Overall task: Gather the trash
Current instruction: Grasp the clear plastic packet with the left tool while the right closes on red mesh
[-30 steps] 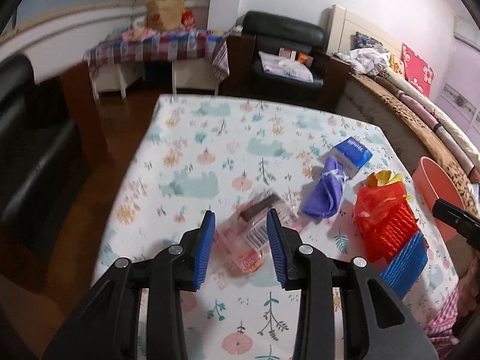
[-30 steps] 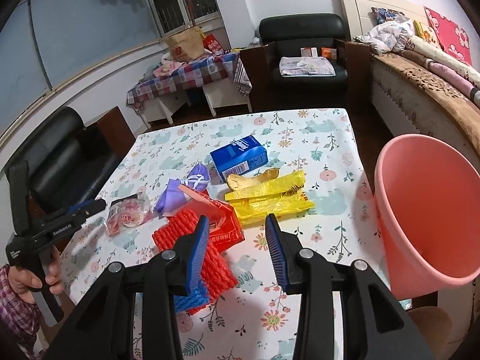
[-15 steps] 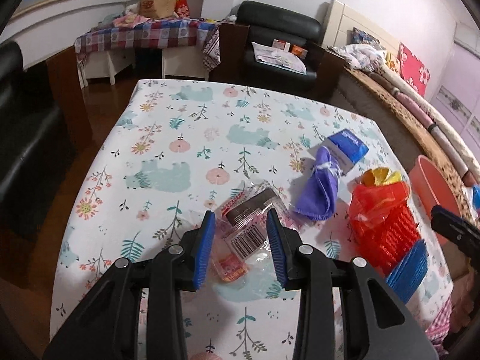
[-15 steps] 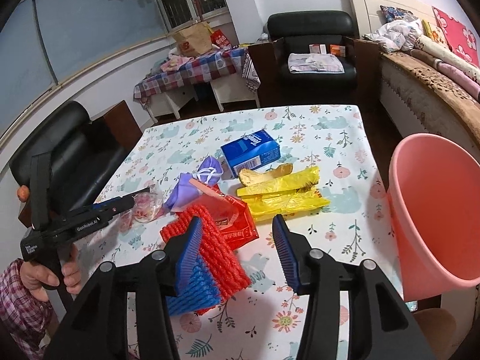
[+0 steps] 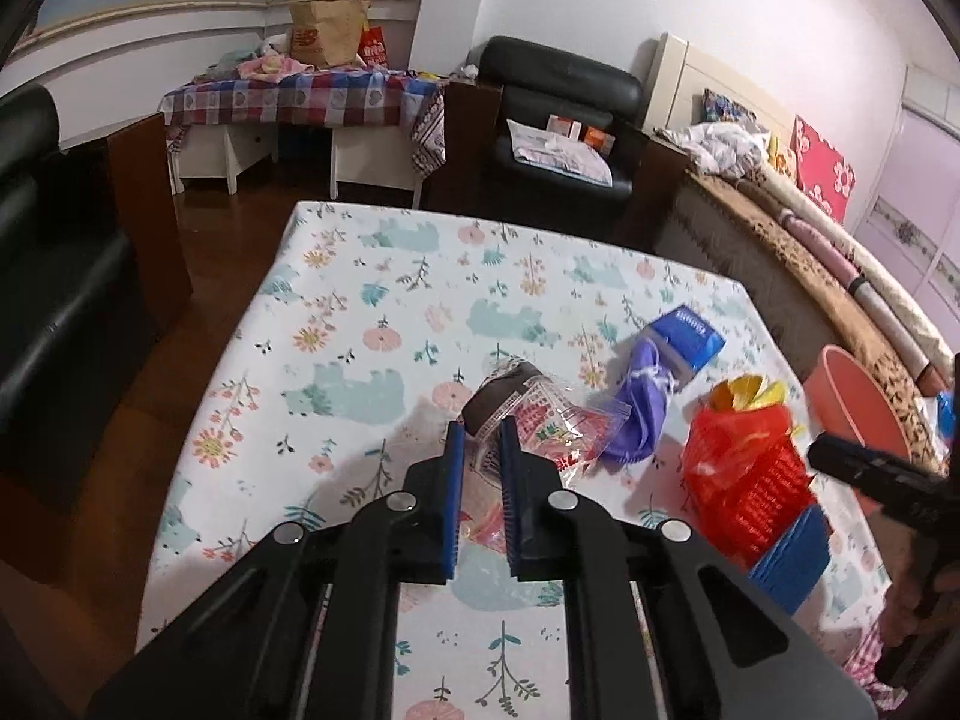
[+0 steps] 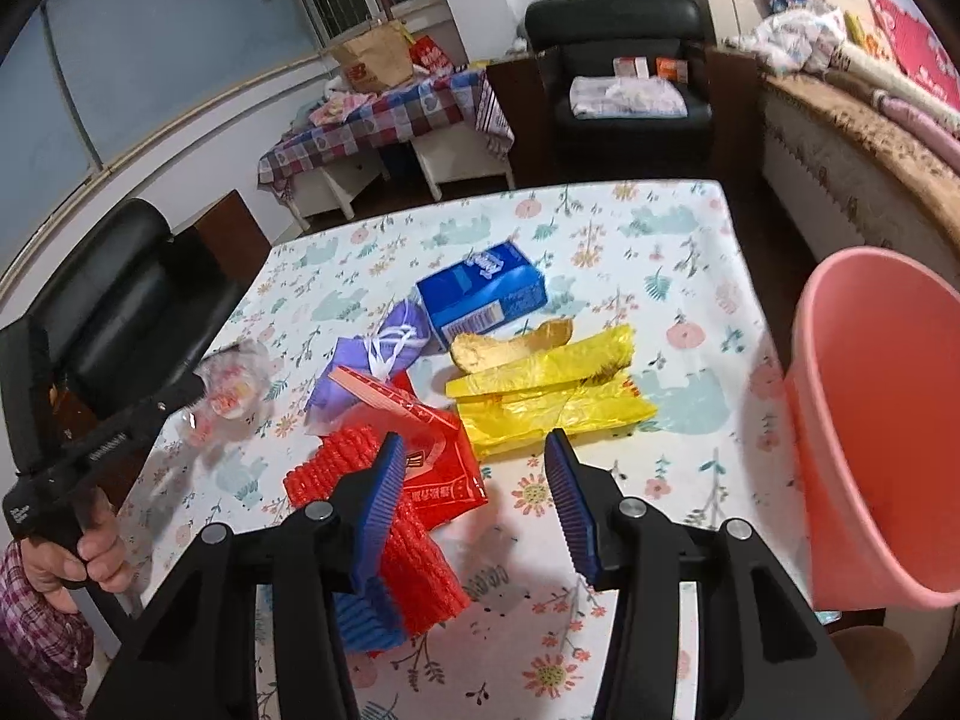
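Note:
On the floral table (image 5: 390, 276) my left gripper (image 5: 480, 427) has its jaws closing, and the blue pads pinch a clear plastic wrapper with red print (image 5: 540, 420). The right wrist view shows the same wrapper (image 6: 237, 384) blurred at that gripper's tip. My right gripper (image 6: 474, 439) is open and holds nothing. It hangs just above a red foam net (image 6: 348, 456) and a red packet (image 6: 444, 474). Past them lie a yellow bag (image 6: 552, 384), a brown peel (image 6: 510, 348), a purple cloth bag (image 6: 372, 360) and a blue carton (image 6: 480, 294).
A pink bucket (image 6: 882, 420) stands at the table's right edge. A blue foam net (image 6: 366, 618) lies under my right gripper's left finger. Black armchairs stand to the left and beyond the table. A person's hand (image 6: 90, 558) holds the left gripper's handle.
The left jaws have come together on the clear wrapper, which lay loose between them before. The right gripper has slid slightly forward and down over the red net.

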The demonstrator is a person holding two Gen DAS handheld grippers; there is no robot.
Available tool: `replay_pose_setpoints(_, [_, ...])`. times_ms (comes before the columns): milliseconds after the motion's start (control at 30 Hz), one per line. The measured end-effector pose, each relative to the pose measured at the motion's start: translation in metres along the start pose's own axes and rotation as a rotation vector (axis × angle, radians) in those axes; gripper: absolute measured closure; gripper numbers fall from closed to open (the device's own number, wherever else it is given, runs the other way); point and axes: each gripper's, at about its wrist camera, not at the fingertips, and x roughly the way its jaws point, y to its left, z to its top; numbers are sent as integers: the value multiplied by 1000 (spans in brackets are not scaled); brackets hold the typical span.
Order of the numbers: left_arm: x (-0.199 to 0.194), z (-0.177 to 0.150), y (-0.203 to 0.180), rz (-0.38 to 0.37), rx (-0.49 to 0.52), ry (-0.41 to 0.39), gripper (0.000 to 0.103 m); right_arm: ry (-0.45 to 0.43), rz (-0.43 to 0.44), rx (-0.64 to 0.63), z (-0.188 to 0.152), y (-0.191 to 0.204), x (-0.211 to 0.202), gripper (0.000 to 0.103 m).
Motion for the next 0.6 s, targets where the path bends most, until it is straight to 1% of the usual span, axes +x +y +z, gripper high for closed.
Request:
replay_pose_setpoints(33, [-2, 1, 0, -3, -2, -2, 92, 18, 12, 1, 0, 0, 5, 60])
replay_pose_setpoints(67, [-2, 2, 0, -2, -2, -3, 92, 31, 21, 2, -1, 1, 9, 66])
replay_pose_setpoints(100, [-3, 2, -1, -4, 0, -4, 92, 44, 29, 2, -2, 3, 12, 76])
replay_pose_setpoints(133, [-4, 2, -3, -7, 3, -3, 92, 58, 37, 0, -3, 5, 15, 81])
replay_pose_setpoints(167, [-4, 2, -4, -8, 4, -4, 92, 70, 42, -6, -5, 7, 17, 92])
replay_pose_setpoints(233, [-5, 2, -6, -10, 7, -5, 92, 73, 59, -17, -8, 12, 16, 92])
replay_pose_setpoints(267, [-6, 2, -7, -11, 9, -6, 92, 68, 63, -22, -9, 13, 15, 93])
replay_pose_setpoints(300, [-6, 3, -8, -11, 11, -8, 92, 59, 68, -29, -9, 15, 11, 97])
replay_pose_setpoints(333, [-8, 4, -10, -12, 14, -13, 92, 51, 71, -33, -8, 16, 9, 97])
replay_pose_setpoints(400, [-10, 7, -12, -12, 14, -21, 92, 20, 78, -38, -6, 19, 0, 100])
replay_pose_setpoints(600, [-23, 17, -24, -19, 36, -64, 92, -70, 89, -16, 5, 15, -30, 100])
